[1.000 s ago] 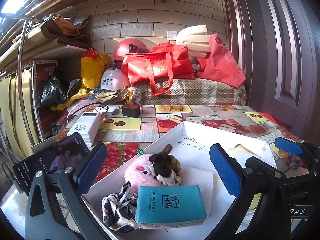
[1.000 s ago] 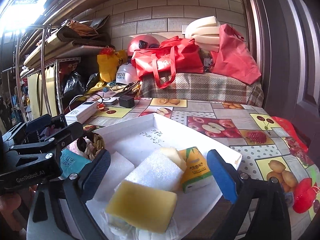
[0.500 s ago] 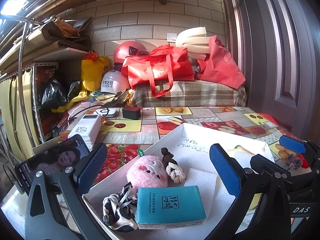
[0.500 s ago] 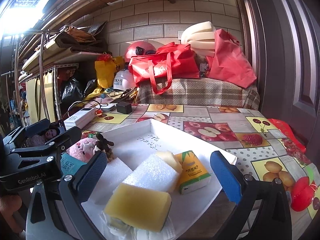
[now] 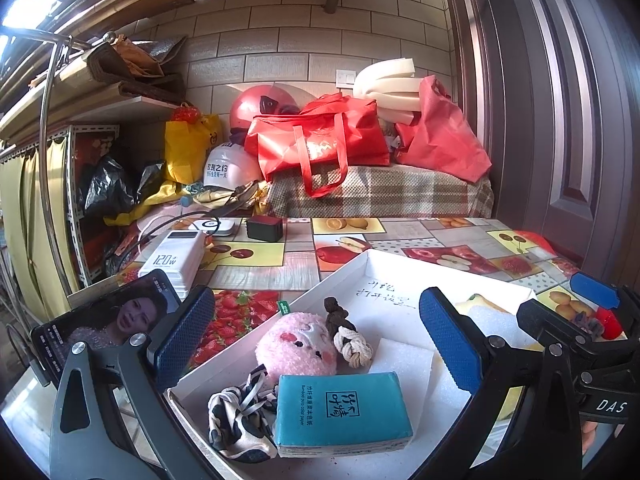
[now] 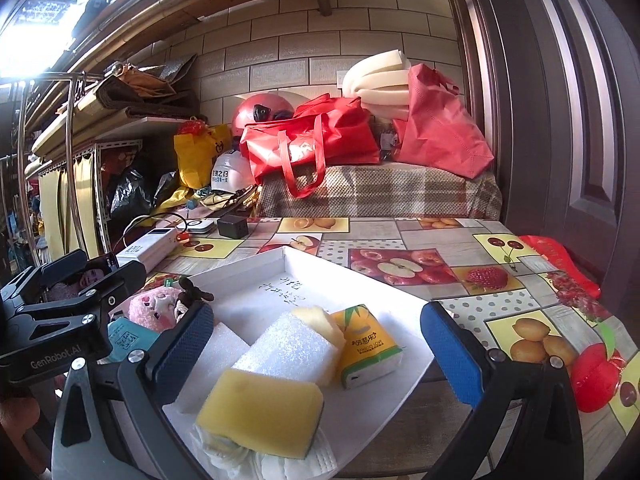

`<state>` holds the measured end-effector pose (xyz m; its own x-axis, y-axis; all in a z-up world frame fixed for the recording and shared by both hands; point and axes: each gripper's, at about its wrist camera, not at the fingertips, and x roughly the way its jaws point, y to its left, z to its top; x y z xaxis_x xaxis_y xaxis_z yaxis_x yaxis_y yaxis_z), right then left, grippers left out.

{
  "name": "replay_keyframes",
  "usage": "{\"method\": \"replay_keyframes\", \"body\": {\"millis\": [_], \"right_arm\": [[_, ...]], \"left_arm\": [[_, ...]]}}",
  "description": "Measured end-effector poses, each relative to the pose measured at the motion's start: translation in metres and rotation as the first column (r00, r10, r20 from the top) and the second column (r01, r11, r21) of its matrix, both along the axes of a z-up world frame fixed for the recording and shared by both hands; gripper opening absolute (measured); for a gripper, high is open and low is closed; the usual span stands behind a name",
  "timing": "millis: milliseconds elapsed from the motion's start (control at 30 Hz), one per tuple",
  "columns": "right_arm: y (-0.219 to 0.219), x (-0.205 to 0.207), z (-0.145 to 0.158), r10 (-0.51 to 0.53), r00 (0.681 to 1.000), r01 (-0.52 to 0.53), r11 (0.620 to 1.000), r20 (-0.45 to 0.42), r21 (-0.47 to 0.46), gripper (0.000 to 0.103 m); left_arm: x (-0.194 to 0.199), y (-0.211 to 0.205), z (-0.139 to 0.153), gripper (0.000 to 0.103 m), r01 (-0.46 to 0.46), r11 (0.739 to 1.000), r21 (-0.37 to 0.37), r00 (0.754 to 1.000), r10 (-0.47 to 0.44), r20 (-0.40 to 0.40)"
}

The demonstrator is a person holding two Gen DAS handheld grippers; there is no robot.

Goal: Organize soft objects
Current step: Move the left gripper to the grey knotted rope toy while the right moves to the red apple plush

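The right hand-held gripper (image 6: 316, 354) is standing wide apart, its jaws having just been opening, with nothing clamped between them. The left hand-held gripper (image 5: 316, 344) is also gaping, empty. The plush (image 5: 298, 346), a second ago under the knot (image 5: 346, 334), is now lying beside it in the tray (image 5: 404, 264) on the surface (image 6: 440, 276); sorting looks nearly done. The tray is holding two tissue packs, one sponge (image 6: 260, 412), one plush, one knot, one scrunchie (image 5: 236, 420).

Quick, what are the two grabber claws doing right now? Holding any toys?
Left gripper: open, holding nothing.
Right gripper: open wide, its jaws have just been opening, nothing between them.
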<state>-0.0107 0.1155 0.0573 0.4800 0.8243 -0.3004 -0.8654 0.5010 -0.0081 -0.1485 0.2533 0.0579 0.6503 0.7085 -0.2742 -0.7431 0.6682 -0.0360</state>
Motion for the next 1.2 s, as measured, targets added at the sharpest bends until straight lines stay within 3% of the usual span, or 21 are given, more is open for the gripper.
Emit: {"method": "replay_keyframes", "body": {"millis": [367,667,933,1200], "right_arm": [[-0.014,0.003,-0.001,-0.017,1.0,0.017,1.0,-0.026,0.006,0.103],[-0.036,0.007,0.0,-0.012,0.999,0.013,1.0,-0.04,0.019,0.103],[-0.059,0.025,-0.002,-0.038,0.991,0.044,0.998,-0.129,0.044,0.103],[-0.088,0.045,-0.006,-0.08,0.969,0.101,0.992,-0.234,0.078,0.103]], "left_arm": [[-0.003,-0.007,0.002,0.103,-0.005,1.0,0.009,1.0,0.005,-0.004],[0.002,-0.037,0.001,0.103,0.049,0.999,0.023,0.999,-0.049,-0.016],[0.013,-0.068,0.002,0.103,0.102,0.993,0.053,0.994,-0.099,-0.046],[0.013,-0.073,0.0,0.103,0.083,0.995,0.056,0.995,-0.08,-0.051]]}}
